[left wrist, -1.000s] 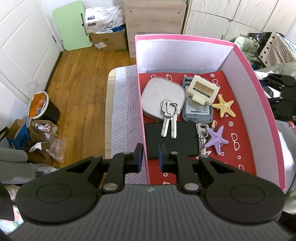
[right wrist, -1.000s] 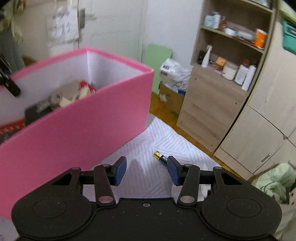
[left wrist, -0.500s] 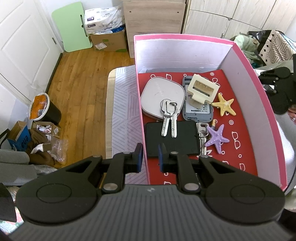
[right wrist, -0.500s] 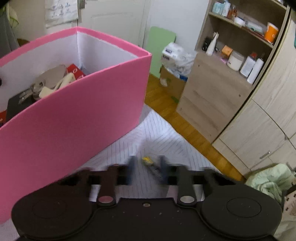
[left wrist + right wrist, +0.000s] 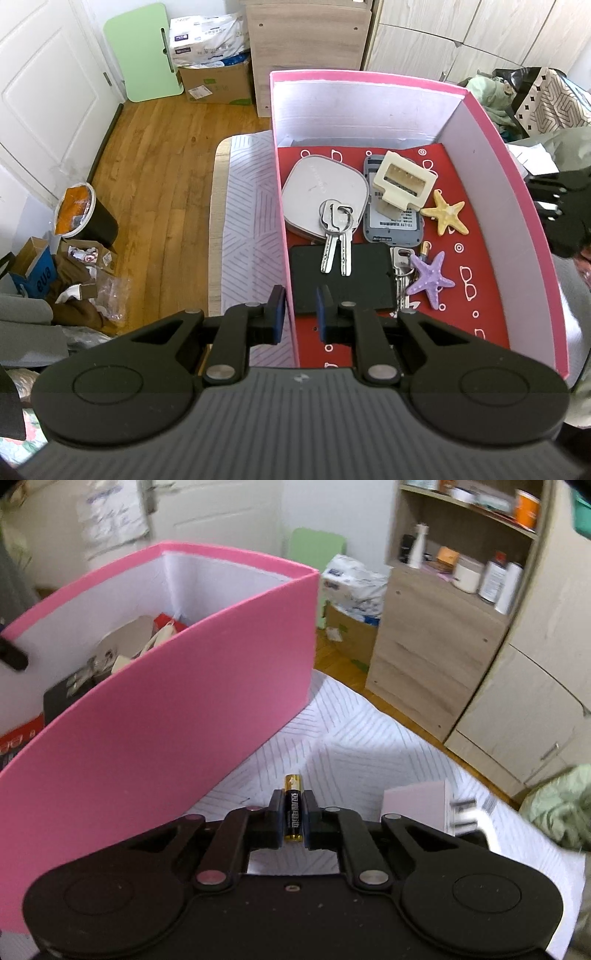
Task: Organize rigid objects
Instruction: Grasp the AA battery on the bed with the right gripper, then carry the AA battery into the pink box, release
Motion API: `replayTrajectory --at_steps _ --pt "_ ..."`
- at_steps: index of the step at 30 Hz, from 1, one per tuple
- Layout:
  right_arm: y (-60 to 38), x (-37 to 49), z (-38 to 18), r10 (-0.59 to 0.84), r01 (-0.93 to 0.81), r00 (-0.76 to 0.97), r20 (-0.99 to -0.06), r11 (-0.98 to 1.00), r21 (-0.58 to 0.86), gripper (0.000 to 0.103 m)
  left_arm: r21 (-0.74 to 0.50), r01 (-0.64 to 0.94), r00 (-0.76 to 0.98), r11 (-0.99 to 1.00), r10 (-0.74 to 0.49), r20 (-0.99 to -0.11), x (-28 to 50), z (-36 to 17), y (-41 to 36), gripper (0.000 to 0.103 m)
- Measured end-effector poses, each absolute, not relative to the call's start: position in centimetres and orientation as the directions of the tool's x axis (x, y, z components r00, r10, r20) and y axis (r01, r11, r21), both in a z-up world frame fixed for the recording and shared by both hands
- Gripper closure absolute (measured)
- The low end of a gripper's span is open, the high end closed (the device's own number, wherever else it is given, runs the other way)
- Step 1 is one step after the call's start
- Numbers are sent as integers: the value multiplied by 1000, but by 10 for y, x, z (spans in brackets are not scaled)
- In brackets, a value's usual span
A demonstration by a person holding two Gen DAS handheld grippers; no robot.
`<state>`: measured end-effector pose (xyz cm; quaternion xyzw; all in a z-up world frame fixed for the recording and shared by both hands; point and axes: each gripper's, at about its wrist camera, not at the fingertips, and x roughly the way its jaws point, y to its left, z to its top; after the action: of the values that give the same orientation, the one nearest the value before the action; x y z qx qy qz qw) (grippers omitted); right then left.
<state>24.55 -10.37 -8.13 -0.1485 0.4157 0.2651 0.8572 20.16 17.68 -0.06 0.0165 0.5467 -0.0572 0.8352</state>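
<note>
The pink box (image 5: 524,229) has a red floor. On it lie a grey rounded case (image 5: 314,192), keys (image 5: 334,236), a black slab (image 5: 354,284), a cream connector (image 5: 402,184), and a yellow starfish (image 5: 447,216) and a purple starfish (image 5: 430,278). My left gripper (image 5: 300,312) straddles the box's near left wall, shut on it. In the right wrist view the pink box (image 5: 166,716) stands to the left. My right gripper (image 5: 293,814) is shut on a black-and-gold battery (image 5: 293,808), which it holds lengthwise above the striped cloth (image 5: 354,753).
A white-and-pink small box (image 5: 417,805) lies on the cloth to the right of the right gripper. A wooden cabinet (image 5: 432,646) and wardrobe doors stand beyond it. On the left are wood flooring (image 5: 155,177), a black bin (image 5: 83,214) and cardboard clutter.
The right gripper's jaws have closed on the battery that lay on the cloth, and it now sits between the pads. The left gripper and the box contents have not moved.
</note>
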Motion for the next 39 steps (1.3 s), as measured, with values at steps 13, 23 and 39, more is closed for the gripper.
replayTrajectory --at_steps 13,23,39 --pt "-88 151 29 517 -707 582 -628 703 -77 91 1 127 412 992 -52 -910 197 -1 170 88" --pt "-31 143 9 624 -860 303 -721 505 76 91 23 122 424 992 -31 -905 195 -1 166 88" --pt "-126 160 30 617 -634 531 -581 744 211 68 -4 98 426 995 -45 -904 195 -1 169 88"
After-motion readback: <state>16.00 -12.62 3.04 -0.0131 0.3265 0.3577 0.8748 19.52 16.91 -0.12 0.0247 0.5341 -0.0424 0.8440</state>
